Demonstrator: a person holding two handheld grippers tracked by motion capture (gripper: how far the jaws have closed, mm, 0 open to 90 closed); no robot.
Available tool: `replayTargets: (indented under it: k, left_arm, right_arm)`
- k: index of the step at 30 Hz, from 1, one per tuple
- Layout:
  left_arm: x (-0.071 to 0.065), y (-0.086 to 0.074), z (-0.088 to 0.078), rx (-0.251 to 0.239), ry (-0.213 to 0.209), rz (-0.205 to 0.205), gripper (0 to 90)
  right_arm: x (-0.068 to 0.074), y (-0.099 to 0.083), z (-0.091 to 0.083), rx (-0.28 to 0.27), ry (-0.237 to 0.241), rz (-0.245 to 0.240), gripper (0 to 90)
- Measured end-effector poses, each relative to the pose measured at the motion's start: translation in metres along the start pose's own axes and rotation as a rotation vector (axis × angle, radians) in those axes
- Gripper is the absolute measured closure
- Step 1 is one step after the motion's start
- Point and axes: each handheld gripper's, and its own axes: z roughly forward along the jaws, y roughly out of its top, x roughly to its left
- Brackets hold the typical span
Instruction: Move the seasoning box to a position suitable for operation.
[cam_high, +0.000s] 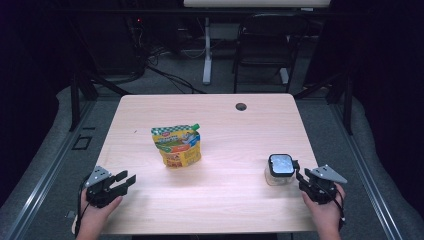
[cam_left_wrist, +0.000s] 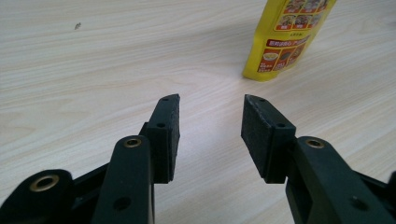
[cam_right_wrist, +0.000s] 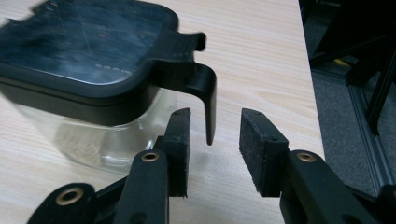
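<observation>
A yellow food pouch (cam_high: 177, 145) with a green top stands upright near the middle of the table; its lower part (cam_left_wrist: 285, 39) shows in the left gripper view. My left gripper (cam_high: 126, 179) rests near the front left corner, open, with bare wood between its pads (cam_left_wrist: 211, 130). A clear container (cam_high: 278, 170) with a black latched lid sits at the front right. My right gripper (cam_high: 300, 175) is right beside it, open. The lid's black latch tab (cam_right_wrist: 208, 102) hangs between the two pads (cam_right_wrist: 215, 140), and the pads do not press on it.
A round cable hole (cam_high: 241, 106) lies near the table's far edge. The table's right edge (cam_right_wrist: 310, 84) runs close to my right gripper. A chair (cam_high: 265, 45) and a white desk leg (cam_high: 207, 50) stand beyond the table.
</observation>
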Motion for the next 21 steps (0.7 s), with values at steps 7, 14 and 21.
replayTargets:
  k: [7, 14, 21]
  left_arm:
    - [-0.002, -0.003, -0.002, 0.013, -0.013, 0.011, 59.7]
    - [-0.001, -0.006, -0.004, 0.016, -0.004, 0.009, 59.9]
    - [-0.001, -0.008, -0.007, 0.012, 0.005, 0.004, 59.9]
  right_arm:
    - [-0.005, -0.001, 0.011, 0.019, 0.002, 0.020, 68.5]
    - [0.000, 0.003, 0.020, 0.017, 0.022, 0.016, 75.3]
    - [0.006, 0.006, 0.020, 0.027, -0.020, -0.040, 83.4]
